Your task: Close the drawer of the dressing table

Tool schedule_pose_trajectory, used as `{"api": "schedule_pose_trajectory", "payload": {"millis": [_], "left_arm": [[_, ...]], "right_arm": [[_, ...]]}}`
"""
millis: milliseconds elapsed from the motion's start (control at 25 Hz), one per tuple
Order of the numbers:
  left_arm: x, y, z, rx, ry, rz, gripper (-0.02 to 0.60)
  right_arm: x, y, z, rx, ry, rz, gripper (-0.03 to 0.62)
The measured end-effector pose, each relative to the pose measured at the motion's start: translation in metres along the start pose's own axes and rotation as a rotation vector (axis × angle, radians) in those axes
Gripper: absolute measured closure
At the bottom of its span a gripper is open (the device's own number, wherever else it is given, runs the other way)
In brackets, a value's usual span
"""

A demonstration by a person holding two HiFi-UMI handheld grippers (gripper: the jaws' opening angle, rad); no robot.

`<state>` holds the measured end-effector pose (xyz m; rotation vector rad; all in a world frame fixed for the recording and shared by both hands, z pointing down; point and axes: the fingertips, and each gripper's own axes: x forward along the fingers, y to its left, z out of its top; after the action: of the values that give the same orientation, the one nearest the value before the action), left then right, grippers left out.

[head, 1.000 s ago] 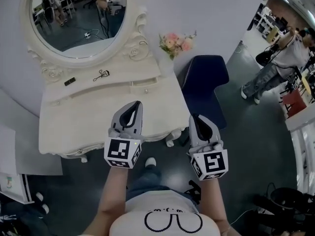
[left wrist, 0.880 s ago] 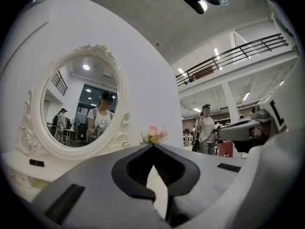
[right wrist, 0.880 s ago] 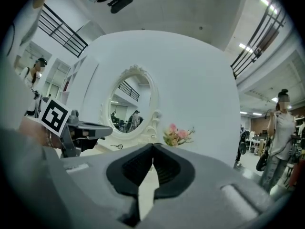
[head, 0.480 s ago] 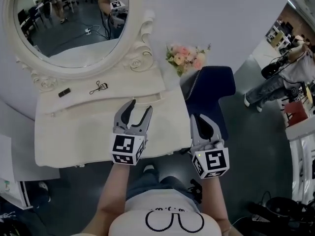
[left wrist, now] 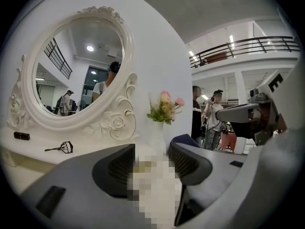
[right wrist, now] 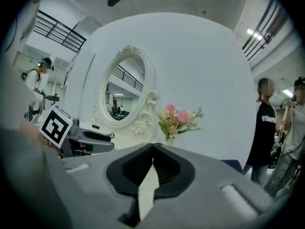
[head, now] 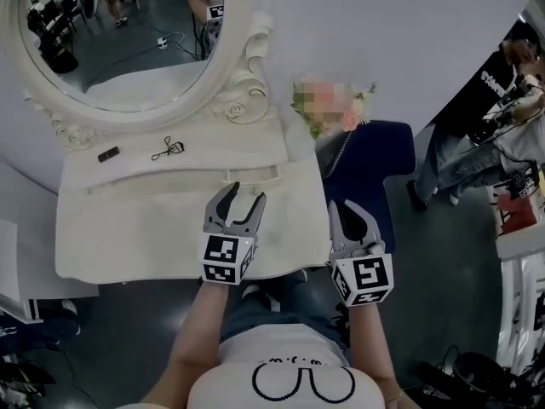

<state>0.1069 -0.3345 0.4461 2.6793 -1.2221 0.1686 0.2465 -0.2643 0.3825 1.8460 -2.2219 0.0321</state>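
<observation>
We note drawer point(head: 253, 174) at centre of head view, small, set in raised back part of bench point(head: 128, 228), below mirror point(head: 119, 41); its front appears to stand slightly proud. We find left hand-held gripper point(head: 245, 192) just below drawer, tips pointing at it, contact not discernible; jaws have just been opening, now wide apart, nothing between pads. We find right hand-held gripper point(head: 341, 206) right of centre, at bench's right edge, beside blue chair point(head: 375, 156); jaws tip to tip, empty. Eyelash curler point(head: 168, 150) on bench, upper left.
</observation>
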Motion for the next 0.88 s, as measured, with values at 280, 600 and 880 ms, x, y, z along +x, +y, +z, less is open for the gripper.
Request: {"api": "schedule_pose_trajectory", "payload": {"millis": [280, 600, 880], "left_arm": [[0.026, 0.004, -0.049, -0.072, 0.115, 0.100, 0.357], [0.052, 0.013, -0.101, -0.168, 0.235, 0.165, 0.359], [0.067, 0.026, -0.127, -0.199, 0.316, 0.209, 0.359]], "right_arm": [[0.036, -0.021, -0.036, 0.015, 0.084, 0.082, 0.594], [0.069, -0.030, -0.081, 0.064, 0.183, 0.140, 0.592], [0.080, -0.017, -0.101, 0.060, 0.234, 0.202, 0.592]]}}
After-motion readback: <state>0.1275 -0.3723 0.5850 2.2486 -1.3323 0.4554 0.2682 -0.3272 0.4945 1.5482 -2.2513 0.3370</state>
